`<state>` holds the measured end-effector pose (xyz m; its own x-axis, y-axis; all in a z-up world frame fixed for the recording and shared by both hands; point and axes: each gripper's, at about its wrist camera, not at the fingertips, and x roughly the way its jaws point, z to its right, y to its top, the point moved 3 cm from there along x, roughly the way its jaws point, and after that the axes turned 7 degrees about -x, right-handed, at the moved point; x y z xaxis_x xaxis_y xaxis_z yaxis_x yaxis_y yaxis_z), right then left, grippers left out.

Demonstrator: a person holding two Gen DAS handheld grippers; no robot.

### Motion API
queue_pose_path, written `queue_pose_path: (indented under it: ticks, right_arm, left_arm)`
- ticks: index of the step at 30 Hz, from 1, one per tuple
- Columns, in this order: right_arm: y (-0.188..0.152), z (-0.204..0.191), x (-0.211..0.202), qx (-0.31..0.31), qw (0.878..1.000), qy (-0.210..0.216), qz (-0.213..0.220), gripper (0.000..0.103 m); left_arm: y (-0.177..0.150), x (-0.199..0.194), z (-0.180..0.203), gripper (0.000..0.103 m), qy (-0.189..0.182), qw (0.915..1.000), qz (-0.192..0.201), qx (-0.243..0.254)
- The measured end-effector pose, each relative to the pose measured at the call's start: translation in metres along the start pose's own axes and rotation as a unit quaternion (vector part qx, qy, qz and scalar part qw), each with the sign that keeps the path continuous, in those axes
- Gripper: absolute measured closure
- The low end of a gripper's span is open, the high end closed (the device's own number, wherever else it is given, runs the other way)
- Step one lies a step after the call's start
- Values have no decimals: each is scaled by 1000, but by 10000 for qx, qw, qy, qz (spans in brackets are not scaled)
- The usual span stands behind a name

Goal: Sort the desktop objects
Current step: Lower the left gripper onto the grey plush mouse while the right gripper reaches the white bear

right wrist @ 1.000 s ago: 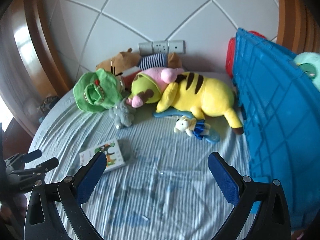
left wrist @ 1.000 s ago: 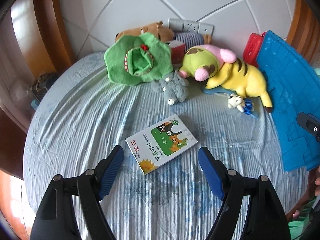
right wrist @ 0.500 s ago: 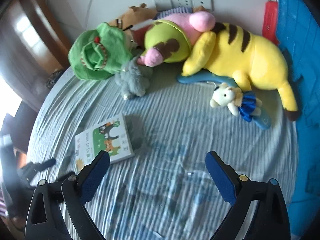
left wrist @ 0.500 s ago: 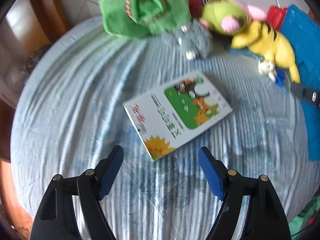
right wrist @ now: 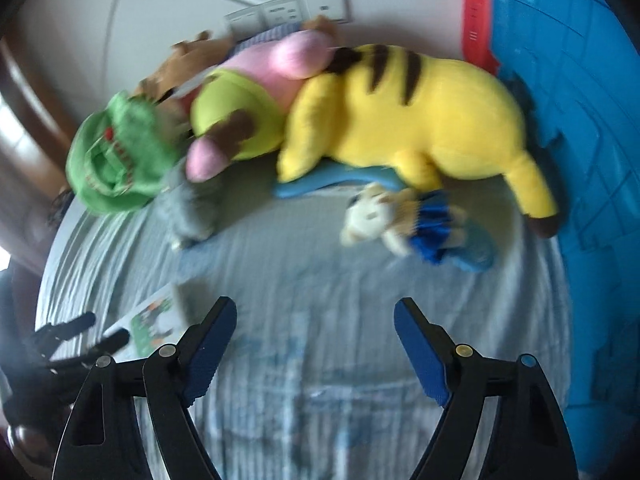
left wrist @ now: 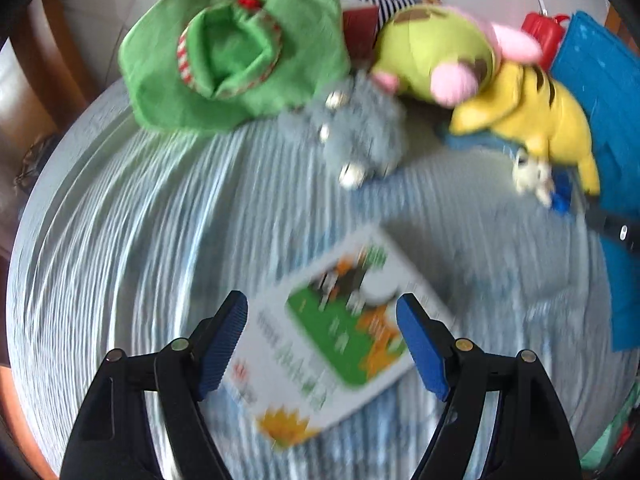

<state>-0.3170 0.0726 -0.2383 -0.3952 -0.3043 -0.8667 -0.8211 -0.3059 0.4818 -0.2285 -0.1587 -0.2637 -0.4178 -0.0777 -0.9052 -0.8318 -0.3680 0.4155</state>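
The left gripper (left wrist: 320,340) hangs over a thin white booklet with a green picture panel and a sunflower in one corner (left wrist: 332,340). Its jaws stand wide, one blue pad on either side of the booklet, neither touching it as far as the blur lets me judge. The booklet lies flat on the blue-and-white striped cloth of the table (left wrist: 120,220), turned at a slant to the gripper.

The right gripper (right wrist: 316,340) holds nothing. Its jaws have just been closing somewhat, with only bare cloth between them, and they remain well apart. It points toward a small white plush doll in a blue skirt (right wrist: 396,224), which lies just in front of a big yellow plush animal with brown stripes (right wrist: 408,120) and beside the blue plastic crate (right wrist: 580,120).

The booklet looks light and thin, stiff across its cover yet likely to bend if pinched at one corner. Lying flat on soft cloth, it offers little edge, so I judge the best hold to be across a short side, one pad sliding under the edge while the cloth gives. The glossy cover may slip.

The doll looks soft and light. A pinch around its body should hold better than one on the skirt or a limb, and squeezing will not harm it.
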Motion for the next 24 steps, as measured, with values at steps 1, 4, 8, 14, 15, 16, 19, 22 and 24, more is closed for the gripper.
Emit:
queue_pose_path:
  ticks: [1,4,8,14,15,16,19,22,24]
  right_arm:
    - [4,8,3,25,10000,-46,-15,21]
    - [17,31,14,26,9997,-219,-60,21]
    - [32,51,33,-82,9993,-363,-105,21]
    - [48,53,68,-428,9982,-383,-154,21]
    - [49,51,73,-519,9977,-412,-153,21]
    - [50,48,78,-602,9971,-437,-154,21]
    - [51,44,92,-711,9963,-465,-148,21]
    - [51,46,102,-708,9960,-524,-160,21]
    - [52,46,105,-721,9958,-546,-151,21]
  left_arm:
    - [10,4,6,26,-3,10000,19,-24]
    - [34,18,19,26,11,10000,23,-90]
    - [64,41,35,26,48,9998,-20,-178]
    - [102,86,53,26,281,9993,-76,-242]
    - [106,94,53,26,300,9990,-118,-294]
    - [109,101,53,26,313,9987,-164,-356]
    - [115,123,50,26,420,9975,-309,-475]
    - [119,129,48,23,442,9972,-261,-547]
    - [122,130,46,21,445,9970,-195,-596]
